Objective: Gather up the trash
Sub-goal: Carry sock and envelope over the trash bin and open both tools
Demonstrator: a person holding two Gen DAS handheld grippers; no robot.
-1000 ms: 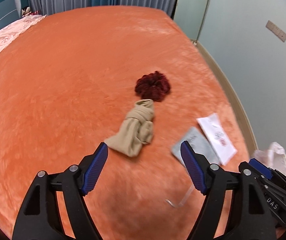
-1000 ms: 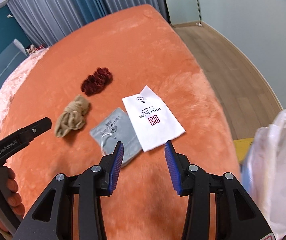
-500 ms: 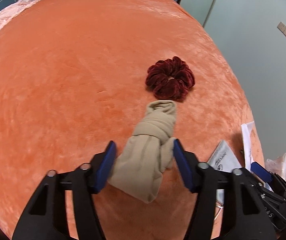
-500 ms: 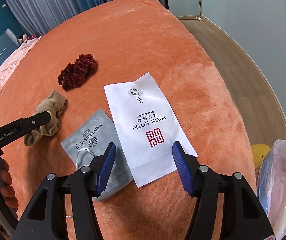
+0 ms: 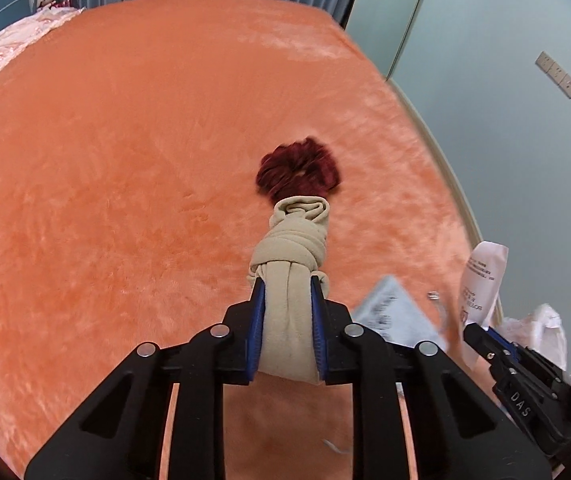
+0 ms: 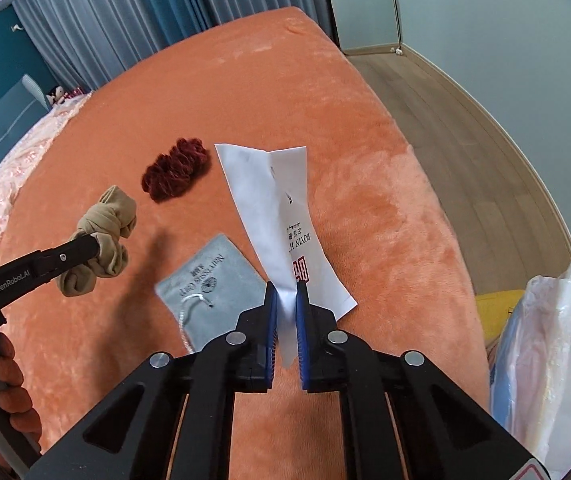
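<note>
Left gripper (image 5: 287,280): jaws have just been closing and now clamp a knotted beige stocking (image 5: 291,264), blue pads pressed on both sides of the bundle; its knotted end sticks out past the fingertips. In the right wrist view the stocking appears lifted off the orange bedspread (image 5: 105,160), though this cannot be confirmed. Right gripper (image 6: 285,285): jaws have just been closing and are pinched on the near edge of a white paper hotel bag (image 6: 277,208), which creases and folds upward from the pinch line, red logo and printed text partly visible. Just left of the right gripper, a grey drawstring pouch (image 6: 209,276) lies flat on the bedspread, cord trailing toward the camera. Beyond both held items, a dark red scrunchie (image 6: 175,170) rests on the bedspread, apart from the paper bag. At the lower left of the right wrist view, a hand (image 6: 9,384) grips the left tool's handle. At the right edge, a white plastic bag (image 6: 553,344) stands off the bed side. Further back: pink bedding (image 6: 17,164) and blue-grey curtains (image 6: 125,12).
</note>
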